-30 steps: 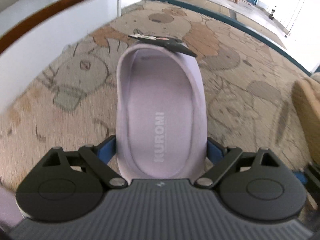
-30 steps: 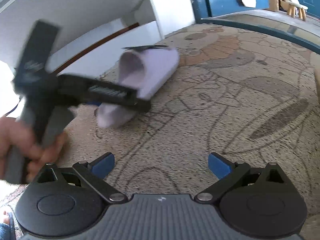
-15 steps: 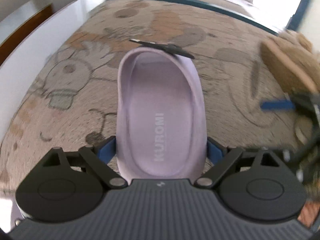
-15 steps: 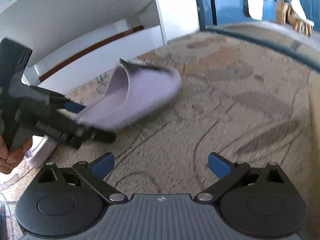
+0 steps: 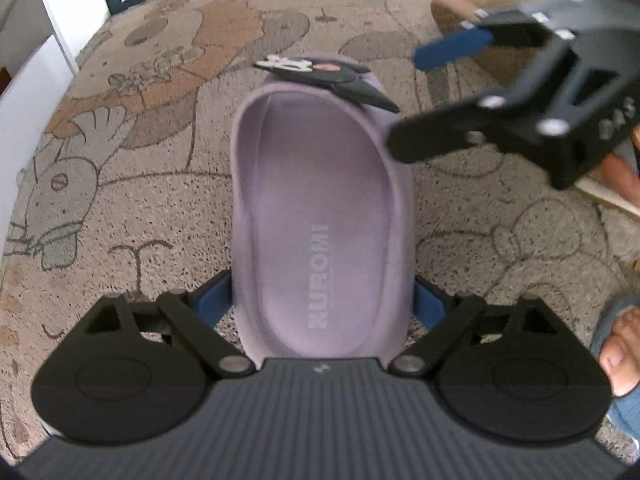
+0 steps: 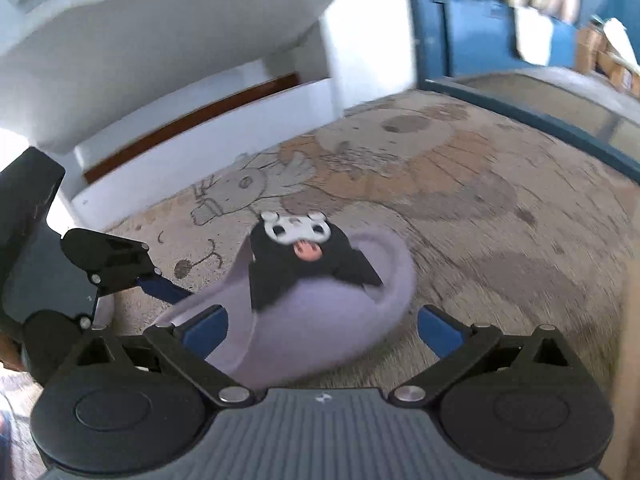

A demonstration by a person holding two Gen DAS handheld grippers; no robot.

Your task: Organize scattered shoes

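A lilac slipper (image 5: 320, 200) marked KUROMI, with a black cartoon charm (image 5: 320, 72) on its toe strap, is held over the patterned rug. My left gripper (image 5: 324, 304) is shut on its heel end, a blue pad pressed on each side. My right gripper (image 5: 408, 100) reaches in from the upper right, open, its fingers just beside the toe. In the right wrist view the slipper (image 6: 320, 320) and charm (image 6: 296, 248) fill the space before my open right gripper (image 6: 320, 326). The left pad overlaps the slipper's side; the right pad stands apart from it.
A tan fluffy slipper (image 5: 480, 0) lies at the rug's far right. A person's foot in a blue sandal (image 5: 620, 360) stands at the right edge. White steps with a brown tread (image 6: 180, 128) rise at the left, a blue door frame (image 6: 460, 20) beyond.
The left gripper has rolled with the slipper still in its grip. The right gripper has moved in from the right toward the toe, so the slipper now sits close before its fingers.
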